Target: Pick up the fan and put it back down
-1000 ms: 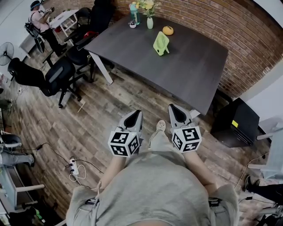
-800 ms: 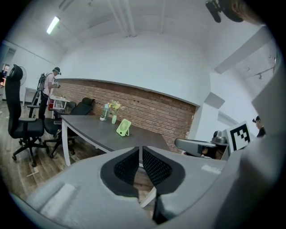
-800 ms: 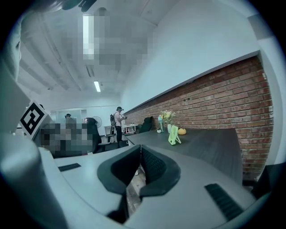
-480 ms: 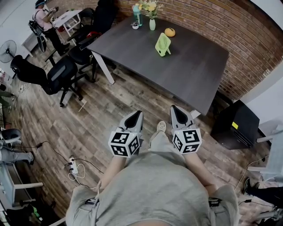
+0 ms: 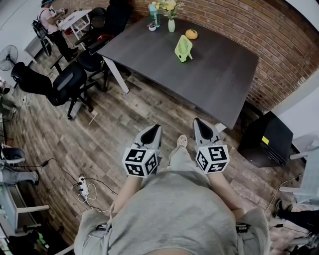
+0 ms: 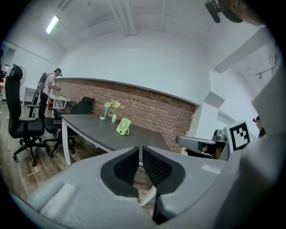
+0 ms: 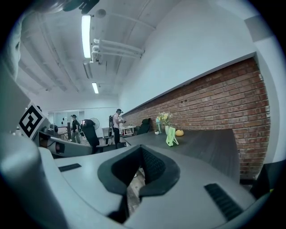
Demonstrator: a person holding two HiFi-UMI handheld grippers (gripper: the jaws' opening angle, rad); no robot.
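A small light-green fan (image 5: 183, 48) stands upright on the dark grey table (image 5: 209, 74), toward its far side. It also shows far ahead in the left gripper view as the fan (image 6: 123, 126) and in the right gripper view as the fan (image 7: 170, 136). My left gripper (image 5: 155, 127) and right gripper (image 5: 198, 121) hover side by side over the wooden floor, well short of the table's near corner. The jaws of both the left gripper (image 6: 140, 150) and the right gripper (image 7: 140, 148) are shut with nothing between them.
Behind the fan stand a vase of flowers (image 5: 171, 22), a teal bottle (image 5: 151, 14) and an orange round thing (image 5: 191, 34). Black office chairs (image 5: 60, 84) are on the left, a black cabinet (image 5: 264, 139) on the right. A power strip (image 5: 83, 188) lies on the floor. A brick wall (image 5: 269, 45) backs the table.
The head view has drifted very slightly. Both grippers stay shut where they were.
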